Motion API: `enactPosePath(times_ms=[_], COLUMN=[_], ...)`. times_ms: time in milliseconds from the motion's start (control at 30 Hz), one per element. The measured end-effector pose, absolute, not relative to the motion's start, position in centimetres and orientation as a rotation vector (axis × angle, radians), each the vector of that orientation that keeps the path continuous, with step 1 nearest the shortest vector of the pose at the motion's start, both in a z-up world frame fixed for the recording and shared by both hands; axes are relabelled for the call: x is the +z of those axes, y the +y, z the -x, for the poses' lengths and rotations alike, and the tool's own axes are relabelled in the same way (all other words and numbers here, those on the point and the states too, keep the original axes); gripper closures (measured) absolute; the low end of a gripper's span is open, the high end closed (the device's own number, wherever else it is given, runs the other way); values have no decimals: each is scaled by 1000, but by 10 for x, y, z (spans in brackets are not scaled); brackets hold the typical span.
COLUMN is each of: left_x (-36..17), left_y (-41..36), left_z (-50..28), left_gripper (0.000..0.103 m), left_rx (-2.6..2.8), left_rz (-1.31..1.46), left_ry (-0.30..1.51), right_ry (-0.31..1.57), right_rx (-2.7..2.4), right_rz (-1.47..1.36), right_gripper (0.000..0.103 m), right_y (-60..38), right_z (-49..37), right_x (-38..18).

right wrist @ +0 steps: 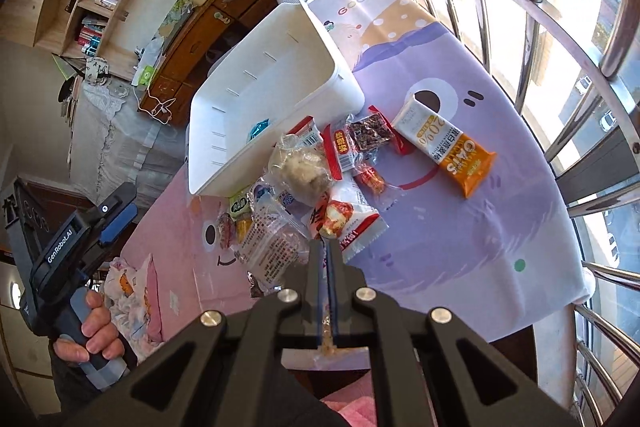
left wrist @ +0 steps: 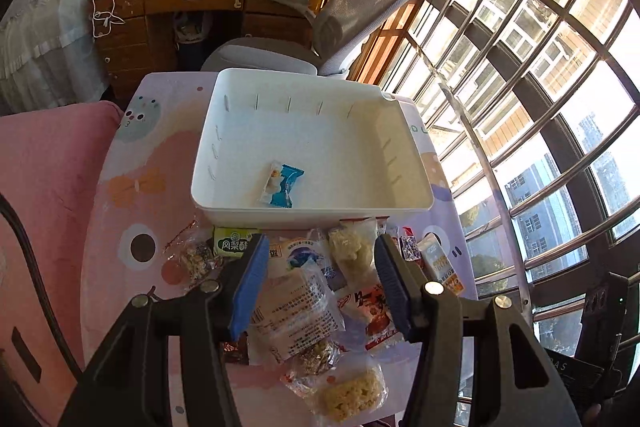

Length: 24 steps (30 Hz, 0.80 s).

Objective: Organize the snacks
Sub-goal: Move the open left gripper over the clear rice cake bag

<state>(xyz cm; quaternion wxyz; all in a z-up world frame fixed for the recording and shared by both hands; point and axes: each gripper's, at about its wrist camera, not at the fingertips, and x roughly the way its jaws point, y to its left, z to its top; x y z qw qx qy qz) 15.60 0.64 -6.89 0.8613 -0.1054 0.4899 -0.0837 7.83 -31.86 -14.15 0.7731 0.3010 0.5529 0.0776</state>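
Table (right wrist: 460, 227): A cloth with cartoon prints is spread over it, filling the centre and right of the right wrist view; a slippery cloth edge at lower right could let a nudged packet slide off.

White bin (left wrist: 224, 163): It is seen at the centre of the left wrist view and the upper centre of the right wrist view. Only one blue-and-white packet (left wrist: 280, 185) lies in it, so the task is judged barely begun. The bin is light and could be pushed away if its near wall is struck.

Snack pile (left wrist: 304, 291): The loose packets are heaped just below the bin's near wall, overlapping one another. Two could be pinched at once, or a neighbour dragged along.

Oat bar (right wrist: 448, 143): It lies apart, right of centre in the right wrist view, nearest the table's window side, and could be overlooked.

Left gripper (left wrist: 320, 279): Its jaws stand apart above the pile at lower centre, nothing pressed between the blue pads (left wrist: 250, 283). A crinkly wrapper could slip if only its edge is caught.

Right gripper (right wrist: 326, 267): Its jaws are clenched at lower centre on a clear-wrapped crumbly snack (right wrist: 328, 341), held by a thin part. The piece could be crushed or could slip out on the way to the bin.
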Motion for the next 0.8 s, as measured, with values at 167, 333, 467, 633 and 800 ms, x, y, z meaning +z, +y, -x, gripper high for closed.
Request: enactPosePath(times_ms=[167,333,467,633,800], left_x=[-76,-87,-95,-109,-124], left_y=[5,-3,-11,-25,-46], left_z=[-119,-91,-73,-53,-45], left_gripper=[49,48,44,39,33], left_rx=[-206,-224,-217,-193,-161], left_rz=[205,195,182,155,147], left_ry=[1060,1108,1145,1209,1273], right_ry=[1173,1183,1177,1183,1175], right_rx=[101,53,48,61,105], right_rz=[-639,-603,-562,-502,-437], right_gripper=[95,74,63,52,46], right_y=[-322,-327,-334,-347,-363], right_z=[-41,-14,-4,-8,-24], right_x=[-146,-155,-158,-160,-157])
